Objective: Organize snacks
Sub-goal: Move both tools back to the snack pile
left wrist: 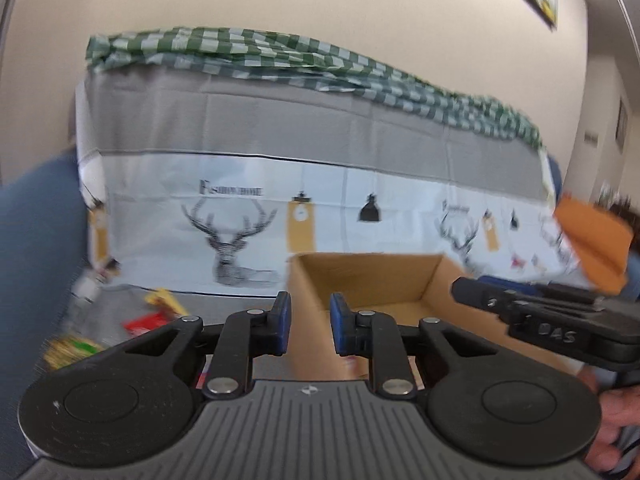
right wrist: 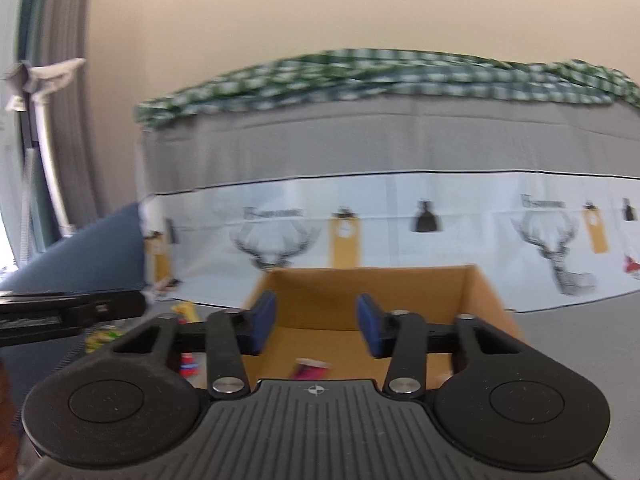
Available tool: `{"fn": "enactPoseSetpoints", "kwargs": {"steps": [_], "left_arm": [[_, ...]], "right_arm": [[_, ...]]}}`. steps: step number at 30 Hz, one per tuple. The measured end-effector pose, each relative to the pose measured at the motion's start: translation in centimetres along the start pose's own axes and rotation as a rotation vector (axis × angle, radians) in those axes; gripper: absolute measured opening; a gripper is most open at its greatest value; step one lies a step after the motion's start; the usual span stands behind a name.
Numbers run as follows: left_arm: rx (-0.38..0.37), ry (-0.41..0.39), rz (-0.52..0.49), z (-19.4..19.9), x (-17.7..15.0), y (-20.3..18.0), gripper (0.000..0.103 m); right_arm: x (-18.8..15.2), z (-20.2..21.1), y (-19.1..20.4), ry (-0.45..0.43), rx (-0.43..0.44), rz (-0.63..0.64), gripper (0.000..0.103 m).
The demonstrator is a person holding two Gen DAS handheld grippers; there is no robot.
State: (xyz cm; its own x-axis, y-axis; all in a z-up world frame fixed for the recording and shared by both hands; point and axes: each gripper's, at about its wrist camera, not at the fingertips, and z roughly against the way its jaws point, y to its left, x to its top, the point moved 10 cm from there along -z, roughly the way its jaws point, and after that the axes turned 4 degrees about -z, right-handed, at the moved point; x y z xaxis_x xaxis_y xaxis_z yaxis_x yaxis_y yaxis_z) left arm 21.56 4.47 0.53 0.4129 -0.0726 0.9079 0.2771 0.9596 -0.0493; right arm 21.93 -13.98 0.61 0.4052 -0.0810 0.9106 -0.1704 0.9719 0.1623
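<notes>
- The cardboard box (right wrist: 372,312) stood open on the grey surface, straight ahead of the right gripper (right wrist: 316,324), its long axis running left to right across that view
- One reddish packet (right wrist: 312,368) already lay on the box floor, low and near the front wall, almost under the right gripper
- The right gripper's blue pads (right wrist: 262,322) stood well apart with nothing between them, so it was empty and wide
- The left gripper (left wrist: 310,322) was also empty; its pads (left wrist: 282,322) stood apart, though by a narrower gap than the right one's
- The loose snacks lay outside the box on its left side: a yellow packet (left wrist: 164,300), a red packet (left wrist: 146,322) and a green-and-yellow packet (left wrist: 70,350), all blurred, so their printing could not be read
- From the left gripper these packets sat ahead, low and to the left, while the box sat ahead and slightly right; the left hand looked the nearer one to them
- From the right wrist view the same cluster showed only as scraps of colour (right wrist: 186,312) beyond the box's left wall, partly behind the other gripper's black body
- My judgement: the next pick would turn on swinging left, away from the box, then carrying back right over its left wall
- The deer-print cloth (left wrist: 240,216) hung behind the box, apart from it
</notes>
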Motion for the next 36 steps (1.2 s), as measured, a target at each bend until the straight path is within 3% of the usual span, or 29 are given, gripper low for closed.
{"fn": "enactPoseSetpoints", "kwargs": {"steps": [4, 6, 10, 17, 23, 25, 32, 33, 36], "left_arm": [[0.100, 0.023, -0.063, 1.6, -2.2, 4.5, 0.023], [0.175, 0.088, -0.003, 1.6, -3.7, 7.6, 0.023], [0.239, 0.105, 0.110, 2.6, -4.5, 12.0, 0.023], [0.329, 0.195, 0.161, 2.4, -6.3, 15.9, 0.023], [0.408, 0.256, 0.245, 2.4, -7.8, 19.5, 0.023], [0.424, 0.267, 0.269, 2.4, -8.2, 20.5, 0.021], [0.432, 0.310, 0.161, 0.6, -8.5, 19.6, 0.022], [0.434, 0.318, 0.150, 0.1, -8.5, 19.4, 0.023], [0.442, 0.333, 0.107, -1.4, -8.6, 19.1, 0.032]], "right_arm": [[-1.2, 0.4, 5.2, 0.006, 0.092, 0.019, 0.030], [-2.2, 0.4, 7.8, 0.017, 0.140, 0.041, 0.030], [-5.8, -0.1, 12.8, 0.071, 0.230, 0.094, 0.030], [-11.5, -1.6, 20.4, 0.169, 0.363, 0.235, 0.030], [-15.5, -4.0, 23.0, 0.282, 0.393, 0.299, 0.040], [-16.3, -4.7, 23.6, 0.314, 0.423, 0.287, 0.048], [-20.3, -6.2, 25.4, 0.419, 0.458, 0.375, 0.051], [-20.8, -6.2, 25.6, 0.425, 0.459, 0.394, 0.050], [-21.8, -6.1, 25.9, 0.445, 0.467, 0.455, 0.024]]}}
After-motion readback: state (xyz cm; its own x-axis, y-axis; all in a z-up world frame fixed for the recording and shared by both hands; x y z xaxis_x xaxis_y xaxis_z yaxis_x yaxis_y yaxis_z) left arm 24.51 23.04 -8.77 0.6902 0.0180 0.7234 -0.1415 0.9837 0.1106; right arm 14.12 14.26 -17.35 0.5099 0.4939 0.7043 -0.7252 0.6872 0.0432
